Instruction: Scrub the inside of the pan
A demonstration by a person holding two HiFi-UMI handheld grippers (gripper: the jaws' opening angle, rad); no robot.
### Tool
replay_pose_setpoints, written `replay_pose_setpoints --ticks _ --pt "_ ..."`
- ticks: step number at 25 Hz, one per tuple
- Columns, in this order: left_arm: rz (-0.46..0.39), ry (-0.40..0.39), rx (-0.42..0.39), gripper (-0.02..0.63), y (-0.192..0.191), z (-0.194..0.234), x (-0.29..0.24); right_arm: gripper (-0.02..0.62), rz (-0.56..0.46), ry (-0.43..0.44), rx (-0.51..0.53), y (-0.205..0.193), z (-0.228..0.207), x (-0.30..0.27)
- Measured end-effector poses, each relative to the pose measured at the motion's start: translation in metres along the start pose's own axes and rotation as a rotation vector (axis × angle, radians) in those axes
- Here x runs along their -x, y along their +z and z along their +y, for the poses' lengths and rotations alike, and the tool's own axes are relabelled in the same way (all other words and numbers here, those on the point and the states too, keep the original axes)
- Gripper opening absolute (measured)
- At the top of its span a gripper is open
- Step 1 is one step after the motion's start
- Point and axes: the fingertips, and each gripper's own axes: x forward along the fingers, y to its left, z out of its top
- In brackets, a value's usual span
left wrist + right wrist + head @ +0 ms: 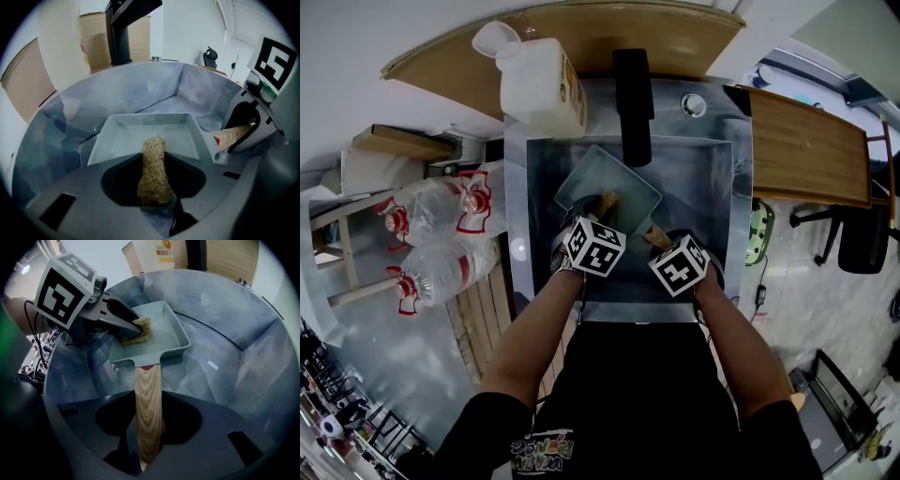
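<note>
A pale green square pan (609, 192) (145, 133) (161, 333) with a wooden handle (149, 413) (233, 136) sits tilted inside the steel sink (712, 187). My right gripper (149, 446) (680, 265) is shut on the wooden handle, holding the pan. My left gripper (154, 194) (592, 246) is shut on a tan fibrous scrubber (153, 171) (137, 331), whose tip rests on the pan's near inner side. In the right gripper view the left gripper's dark fingers (117, 317) press the scrubber onto the pan's left part.
A black faucet (633, 103) (123, 28) stands over the sink's back. A large white jug (539, 80) (152, 251) sits on the wooden counter (581, 37) behind. Water bottles (441, 234) lie on the floor to the left. A wooden table (806, 145) is at right.
</note>
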Motion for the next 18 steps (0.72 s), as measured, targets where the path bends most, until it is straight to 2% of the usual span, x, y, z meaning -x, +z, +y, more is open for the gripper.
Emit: replay_pose_setpoints --ticks 10,18 --pt "0.014 0.083 0.012 0.144 -0.001 0.036 -0.001 0.16 -0.004 -0.01 0.002 0.001 -0.001 0.002" --pt "0.049 0.271 -0.084 0.144 -0.002 0.07 0.0 0.16 -0.004 -0.009 0.002 0.001 -0.001 0.002"
